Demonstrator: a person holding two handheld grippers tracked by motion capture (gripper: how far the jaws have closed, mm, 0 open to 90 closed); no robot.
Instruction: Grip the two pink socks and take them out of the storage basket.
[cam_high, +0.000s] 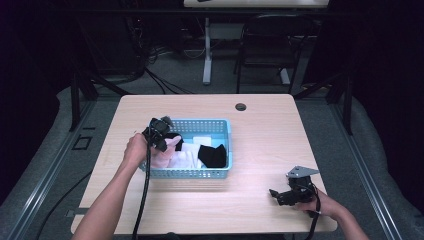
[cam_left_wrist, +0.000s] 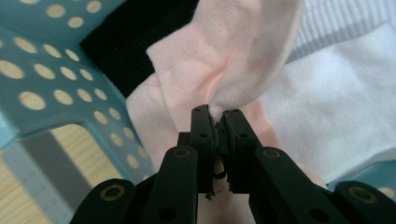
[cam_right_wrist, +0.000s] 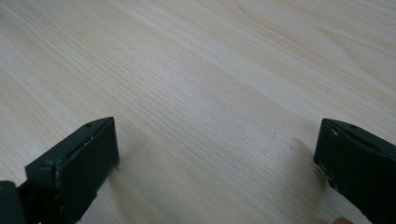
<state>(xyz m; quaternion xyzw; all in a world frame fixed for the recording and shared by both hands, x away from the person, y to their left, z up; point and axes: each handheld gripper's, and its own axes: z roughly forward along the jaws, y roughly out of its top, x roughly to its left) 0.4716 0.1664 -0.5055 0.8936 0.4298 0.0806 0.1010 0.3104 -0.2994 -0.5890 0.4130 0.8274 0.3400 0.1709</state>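
**Gripping a pink cloth inside the blue basket; right gripper idle on open table**

Sitting near the centre of the table (cam_high: 260, 115), slightly toward 8 o'clock, the blue perforated basket (cam_high: 220, 174) has its long sides parallel to the near table edge. Bare wood lies open all round it: a broad strip toward 12 o'clock, a wide field toward 3 o'clock, and a narrower band toward 6 o'clock before the near edge. A small round grommet (cam_high: 241, 106) sits at 12 o'clock near the far edge.

The left gripper (cam_high: 159, 134) reaches over the basket's 9 o'clock end. In the left gripper view its jaws are pressed together on a fold of the pink cloth (cam_left_wrist: 224, 60), which rises from the pinch and drapes against the perforated wall. A black cloth (cam_left_wrist: 126, 46) lies behind it and a white cloth (cam_left_wrist: 327, 107) beside it, both inside the basket. From above, another black cloth (cam_high: 212, 155) lies at the basket's 3 o'clock end.

The right gripper (cam_high: 280, 196) rests low near the table's 5 o'clock corner, close to the near edge and well apart from the basket. Its jaws stand spread wide over bare wood, holding nothing.
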